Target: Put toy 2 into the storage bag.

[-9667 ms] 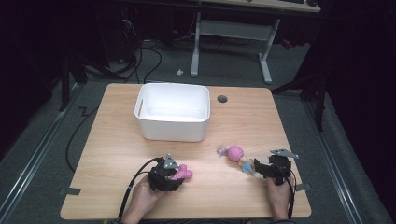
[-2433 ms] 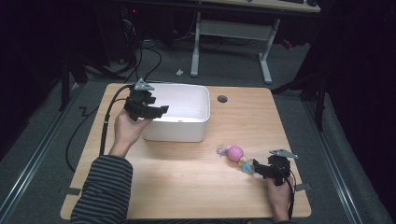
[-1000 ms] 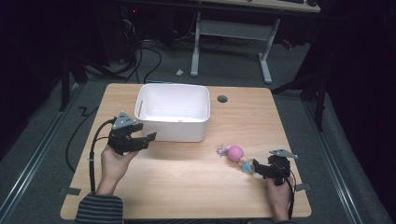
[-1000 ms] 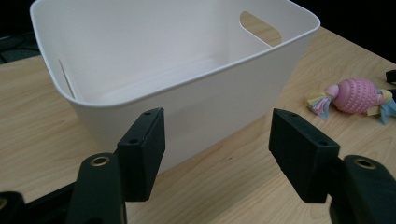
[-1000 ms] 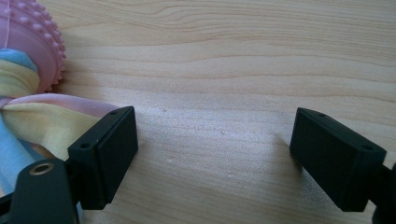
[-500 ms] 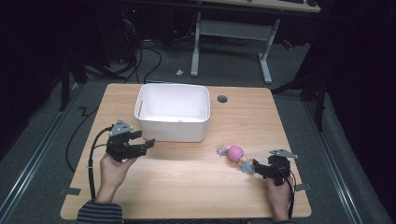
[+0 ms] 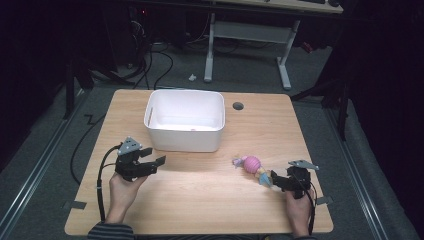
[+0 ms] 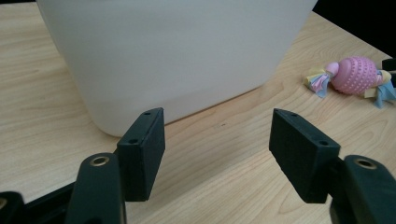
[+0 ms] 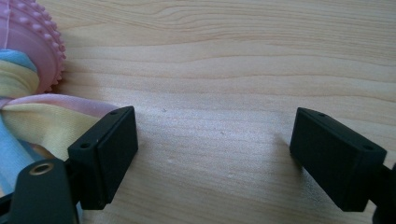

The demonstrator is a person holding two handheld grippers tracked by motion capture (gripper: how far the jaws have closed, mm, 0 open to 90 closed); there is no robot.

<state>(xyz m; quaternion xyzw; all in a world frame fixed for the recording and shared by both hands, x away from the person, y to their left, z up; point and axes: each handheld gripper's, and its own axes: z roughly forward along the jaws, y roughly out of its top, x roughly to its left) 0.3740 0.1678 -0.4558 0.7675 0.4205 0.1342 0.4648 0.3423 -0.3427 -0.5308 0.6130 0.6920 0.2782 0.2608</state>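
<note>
While the pink knobbed toy [image 7: 251, 163] with rag tails lies on the table [image 7: 200, 200] right of the white bin [image 7: 184, 120], the right gripper [image 7: 278, 181] rests beside it, jaws apart, empty; the left gripper [image 7: 150, 161], also spread, hovers near the bin. Likely next: close on the toy

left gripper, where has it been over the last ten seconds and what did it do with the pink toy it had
The left gripper carried a pink toy from the table's near edge to the white bin, came back toward the person without it, and now sits open in front of the bin. A pink speck lies in the bin. The right gripper, open, and the pink knobbly rope toy beside it stayed put.
</note>
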